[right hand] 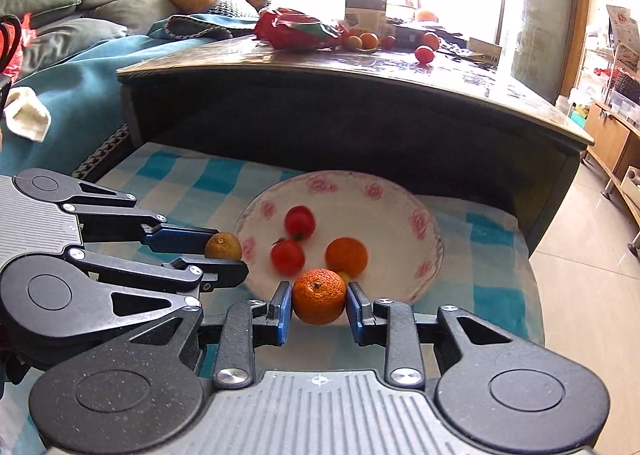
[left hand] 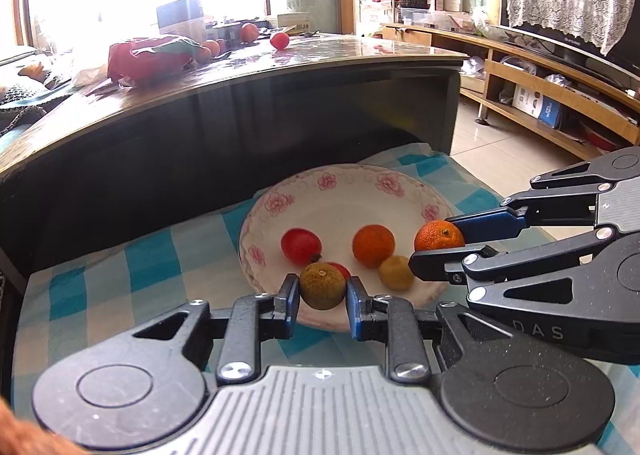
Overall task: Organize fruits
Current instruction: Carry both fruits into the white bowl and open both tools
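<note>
Left gripper [left hand: 322, 287] clamped on a brown-green fruit [left hand: 322, 286], held at the near rim of the plate [left hand: 344, 191]. Right gripper [right hand: 319, 297] clamped on a rough orange [right hand: 319, 296], also at the plate's near rim, on the right side as seen from the left wrist camera. Inside the plate: a tomato [left hand: 301, 246] left of centre, a second tomato [right hand: 287, 256] close to it, a smooth orange [left hand: 373, 246] near the middle, a small yellow fruit [left hand: 396, 273] toward the near right edge. Plate resting on a blue checked cloth [left hand: 132, 255], just in front of a dark table [left hand: 240, 111]. On the table beyond the plate: a red bag [left hand: 152, 57], several oranges [left hand: 212, 48] beside it, one lone tomato [left hand: 279, 40].
</note>
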Motion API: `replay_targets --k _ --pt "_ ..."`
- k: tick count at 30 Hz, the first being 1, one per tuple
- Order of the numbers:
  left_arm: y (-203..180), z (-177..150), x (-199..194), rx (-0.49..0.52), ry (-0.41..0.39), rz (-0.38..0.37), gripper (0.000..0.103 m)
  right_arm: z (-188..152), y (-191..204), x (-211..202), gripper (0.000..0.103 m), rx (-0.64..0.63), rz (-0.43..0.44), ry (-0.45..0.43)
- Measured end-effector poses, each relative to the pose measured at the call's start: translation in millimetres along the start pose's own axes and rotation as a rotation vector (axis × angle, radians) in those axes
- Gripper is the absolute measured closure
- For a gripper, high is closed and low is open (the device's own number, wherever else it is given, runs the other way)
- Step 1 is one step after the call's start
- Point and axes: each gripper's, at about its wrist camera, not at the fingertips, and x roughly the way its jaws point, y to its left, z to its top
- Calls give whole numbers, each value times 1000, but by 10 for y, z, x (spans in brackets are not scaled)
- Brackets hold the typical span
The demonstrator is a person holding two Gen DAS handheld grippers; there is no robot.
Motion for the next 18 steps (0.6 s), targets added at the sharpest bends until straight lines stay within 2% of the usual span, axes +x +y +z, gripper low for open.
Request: replay_targets --k 9,18 --pt "90 68 259 -14 4 30 69 127 -137 251 80 -8 -36 -24" --pt "186 52 409 -42 17 50 69 84 -226 446 80 13 -44 5"
